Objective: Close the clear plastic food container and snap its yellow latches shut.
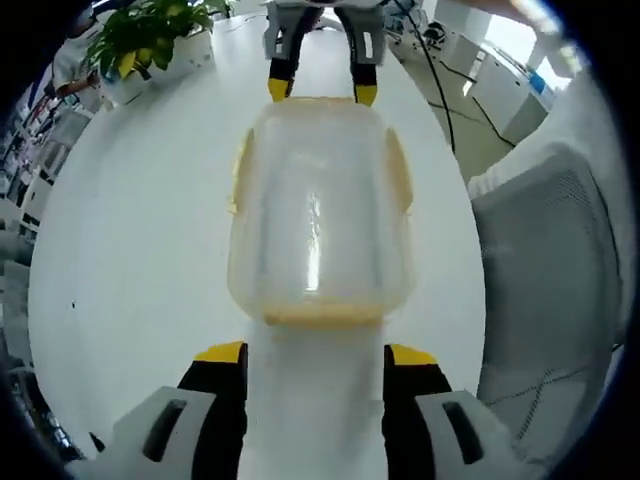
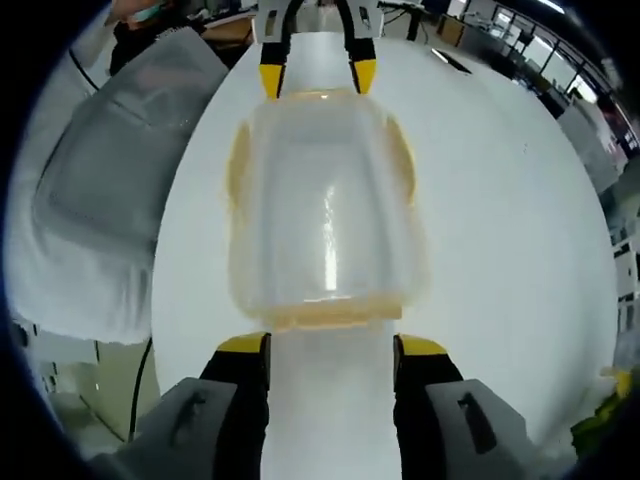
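Observation:
A clear plastic food container (image 1: pixel 320 215) with a lid on it lies on the white table (image 1: pixel 130 250). Yellow latches (image 1: pixel 399 170) run along its sides and ends; whether they are snapped down I cannot tell. My left gripper (image 1: pixel 316 355) is open, with its yellow-tipped jaws just short of the container's near end. At the far end, my right gripper (image 1: pixel 322 90) is open too. In the right gripper view the container (image 2: pixel 325 215) lies lengthwise ahead of the open right gripper (image 2: pixel 332 347), and the left gripper (image 2: pixel 318 78) stands open beyond it. Neither gripper holds anything.
A potted green plant (image 1: pixel 150 35) stands at the far left of the table. A grey mesh chair (image 1: pixel 555 260) sits beside the table's edge, also the chair (image 2: pixel 110 200). A black cable (image 1: pixel 440 90) runs off the table.

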Motion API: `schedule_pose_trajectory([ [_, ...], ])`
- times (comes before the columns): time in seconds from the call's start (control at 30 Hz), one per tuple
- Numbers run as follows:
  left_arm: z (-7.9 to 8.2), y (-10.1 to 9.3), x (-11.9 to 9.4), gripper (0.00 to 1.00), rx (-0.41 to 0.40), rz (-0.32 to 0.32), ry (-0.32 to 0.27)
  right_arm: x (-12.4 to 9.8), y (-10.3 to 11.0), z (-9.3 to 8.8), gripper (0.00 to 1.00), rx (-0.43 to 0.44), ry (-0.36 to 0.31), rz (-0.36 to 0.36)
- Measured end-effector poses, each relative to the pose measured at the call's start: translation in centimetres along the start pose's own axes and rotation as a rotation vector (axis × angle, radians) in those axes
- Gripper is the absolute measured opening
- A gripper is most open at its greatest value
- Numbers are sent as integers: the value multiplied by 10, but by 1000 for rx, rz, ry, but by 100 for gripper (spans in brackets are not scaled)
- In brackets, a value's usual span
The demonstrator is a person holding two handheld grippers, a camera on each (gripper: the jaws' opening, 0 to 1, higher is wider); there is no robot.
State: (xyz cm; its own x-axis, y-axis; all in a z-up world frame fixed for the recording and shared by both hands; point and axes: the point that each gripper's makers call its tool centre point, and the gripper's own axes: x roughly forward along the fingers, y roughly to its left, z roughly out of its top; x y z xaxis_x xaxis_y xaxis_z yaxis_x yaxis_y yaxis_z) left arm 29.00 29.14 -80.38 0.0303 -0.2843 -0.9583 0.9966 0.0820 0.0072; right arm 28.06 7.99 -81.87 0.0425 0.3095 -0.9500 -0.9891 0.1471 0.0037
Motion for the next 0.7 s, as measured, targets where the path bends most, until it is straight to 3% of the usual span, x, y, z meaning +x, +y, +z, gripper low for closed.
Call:
schedule_pose_trajectory([
  [0.1, -11, 4, -3, 49, -112, 10, -18, -4, -5, -15, 46, 105, 23, -24],
  [0.17, -17, 2, -10, 49, -271, -11, -34, -10, -10, -20, 44, 178, 20, -45],
  [0.2, -24, 4, -14, 52, -425, -12, -19, -15, -15, -22, 44, 255, -1, -65],
  [0.23, -26, 6, -18, 56, -526, -11, -24, -20, -20, -19, 45, 307, -37, -85],
  [0.27, -30, 7, -24, 59, -653, -22, -28, -28, -27, -9, 46, 362, -118, -103],
  [0.3, -27, 8, -28, 60, -737, -33, -63, -34, -31, -4, 47, 413, -161, -109],
  [0.33, -19, 7, -35, 59, -861, -77, -130, -44, -34, 0, 47, 519, -201, -115],
  [0.37, -10, 6, -40, 59, -935, -118, -184, -50, -36, 3, 46, 581, -228, -112],
  [0.43, 12, 4, -53, 58, -1126, -222, -306, -65, -36, 17, 44, 718, -321, -64],
  [0.5, 26, 1, -58, 58, -1233, -275, -365, -75, -32, 34, 46, 884, -409, 20],
  [0.57, 28, 0, -52, 56, -1232, -252, -345, -78, -24, 50, 47, 1001, -470, 137],
  [0.6, 29, 0, -49, 55, -1238, -240, -341, -77, -22, 52, 46, 1045, -463, 163],
  [0.7, 32, -5, -35, 50, -1259, -221, -299, -59, -26, 39, 43, 1054, -391, 99],
])
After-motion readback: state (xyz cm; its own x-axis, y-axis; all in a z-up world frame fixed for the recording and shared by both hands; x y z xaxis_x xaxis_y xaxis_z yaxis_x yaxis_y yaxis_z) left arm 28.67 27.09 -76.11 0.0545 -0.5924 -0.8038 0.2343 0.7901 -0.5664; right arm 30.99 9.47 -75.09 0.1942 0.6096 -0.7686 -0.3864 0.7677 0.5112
